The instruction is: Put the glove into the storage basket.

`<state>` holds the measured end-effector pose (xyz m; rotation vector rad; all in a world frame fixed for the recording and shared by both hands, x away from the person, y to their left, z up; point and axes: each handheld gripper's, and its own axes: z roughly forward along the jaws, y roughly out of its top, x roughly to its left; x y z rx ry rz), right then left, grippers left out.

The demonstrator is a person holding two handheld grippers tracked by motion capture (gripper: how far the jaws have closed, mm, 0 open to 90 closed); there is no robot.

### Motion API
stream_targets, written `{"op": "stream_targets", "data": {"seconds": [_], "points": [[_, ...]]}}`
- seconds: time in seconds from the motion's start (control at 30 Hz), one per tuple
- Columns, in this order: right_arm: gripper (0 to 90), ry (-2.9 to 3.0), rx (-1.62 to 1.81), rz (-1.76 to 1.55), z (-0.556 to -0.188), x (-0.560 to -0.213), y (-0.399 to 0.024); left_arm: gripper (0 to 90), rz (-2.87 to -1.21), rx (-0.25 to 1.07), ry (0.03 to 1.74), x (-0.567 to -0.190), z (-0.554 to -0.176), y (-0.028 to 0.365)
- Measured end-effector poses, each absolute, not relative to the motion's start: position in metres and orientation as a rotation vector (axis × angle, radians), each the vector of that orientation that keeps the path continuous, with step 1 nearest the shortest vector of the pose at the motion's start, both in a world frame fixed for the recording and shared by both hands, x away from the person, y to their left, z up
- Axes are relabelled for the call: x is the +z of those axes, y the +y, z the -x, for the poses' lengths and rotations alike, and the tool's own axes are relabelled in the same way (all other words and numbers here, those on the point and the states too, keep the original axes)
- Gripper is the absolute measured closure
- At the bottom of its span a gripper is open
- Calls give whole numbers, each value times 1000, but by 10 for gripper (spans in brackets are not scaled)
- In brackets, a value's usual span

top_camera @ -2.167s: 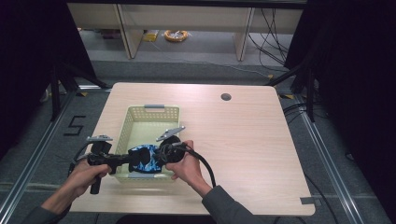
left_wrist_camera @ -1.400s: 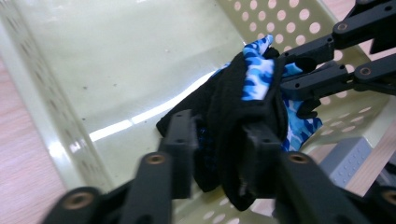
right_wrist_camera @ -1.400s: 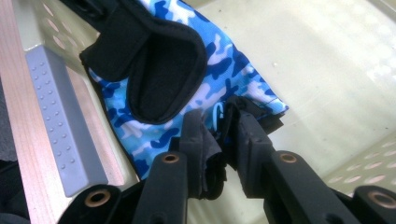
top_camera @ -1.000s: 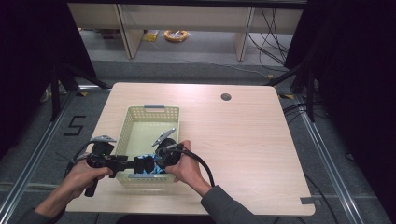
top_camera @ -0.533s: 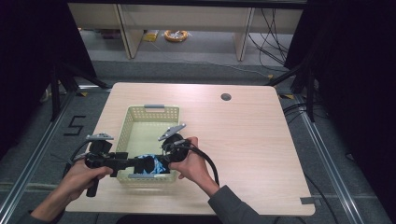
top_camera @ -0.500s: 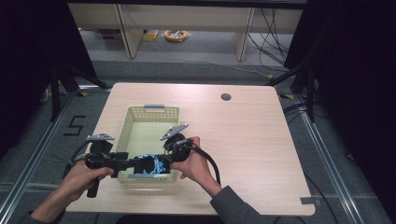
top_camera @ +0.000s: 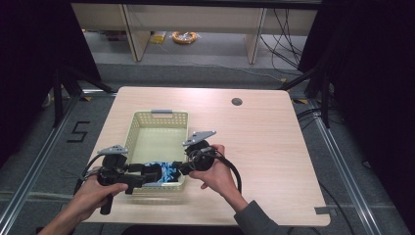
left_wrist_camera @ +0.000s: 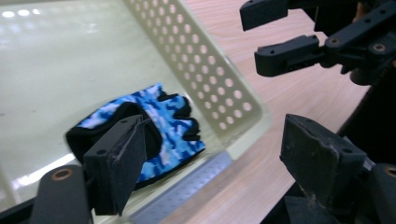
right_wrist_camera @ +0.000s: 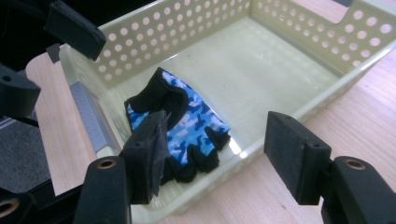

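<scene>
Glove (right_wrist_camera: 180, 126) flat on the floor of the basket (top_camera: 157, 119), near corner, between 2 tools. Left tool (top_camera: 150, 172) and right tool (top_camera: 182, 168) just spread, nothing pinched. Long axis seemingly along the near wall; both about equally close.

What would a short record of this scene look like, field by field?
Item: blue camouflage glove, lying flat
Container: pale yellow perforated basket; the glove is at its near end
Left gripper: open, jaws have just been opening, nothing between them
Right gripper: open, jaws have just been opening, above the basket's near corner
Surface: wooden table
</scene>
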<state>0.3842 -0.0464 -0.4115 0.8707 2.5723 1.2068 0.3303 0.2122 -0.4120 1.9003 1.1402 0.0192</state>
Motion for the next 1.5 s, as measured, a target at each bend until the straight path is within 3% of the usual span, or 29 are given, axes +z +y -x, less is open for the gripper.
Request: {"op": "stream_targets", "data": {"seconds": [0.67, 1.5], "points": [[374, 2471, 1316, -965, -360, -405, -113, 198, -1904, -8, 1016, -415, -306, 174], [351, 2413, 1324, -1085, -336, -433, -163, 157, -1916, -78, 858, -432, -271, 136]]}}
